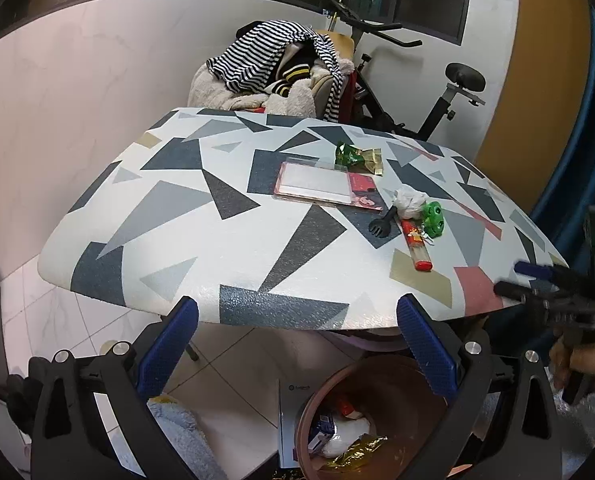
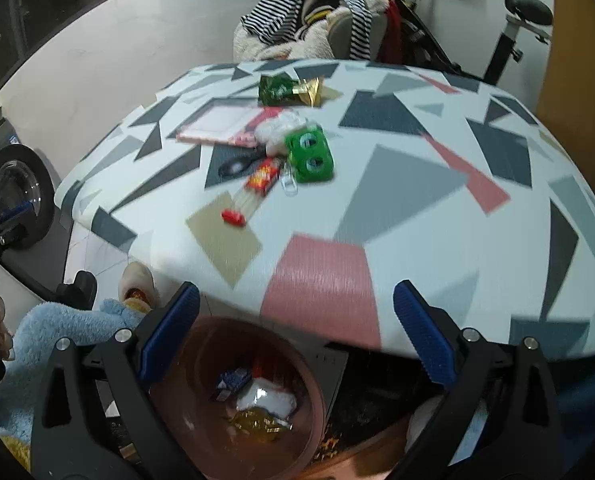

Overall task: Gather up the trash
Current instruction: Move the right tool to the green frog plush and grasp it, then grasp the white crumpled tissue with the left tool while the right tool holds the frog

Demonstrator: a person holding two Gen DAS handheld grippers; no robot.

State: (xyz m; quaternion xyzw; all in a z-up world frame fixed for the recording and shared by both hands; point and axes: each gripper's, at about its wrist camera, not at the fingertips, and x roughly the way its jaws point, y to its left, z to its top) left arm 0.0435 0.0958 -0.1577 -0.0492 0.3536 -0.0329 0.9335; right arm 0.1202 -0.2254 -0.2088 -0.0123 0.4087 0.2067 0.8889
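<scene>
Your left gripper (image 1: 297,344) hangs at the near edge of the table (image 1: 185,216), its ribbed blue pads (image 1: 169,344) spread wide and holding nothing; your right gripper (image 2: 295,332) is likewise released, pads (image 2: 423,332) apart, over the same rounded edge. The tabletop has a grainy, pebbled skin printed with grey, navy, pink and tan triangles. Toward its far right corner lies the trash: a crinkled green-and-gold foil wrapper (image 1: 357,156), a flat glossy pink card packet (image 1: 325,182), a wad of crumpled white plastic (image 1: 409,202), a black plastic fork (image 1: 383,224), a long red-capped clear tube (image 1: 417,246) and a boxy green toy (image 2: 309,154) with round eyes. Below the near edge sits a round brown plastic bin (image 2: 313,392), already holding a gold foil wrapper (image 2: 257,422), white paper and a small blue carton.
</scene>
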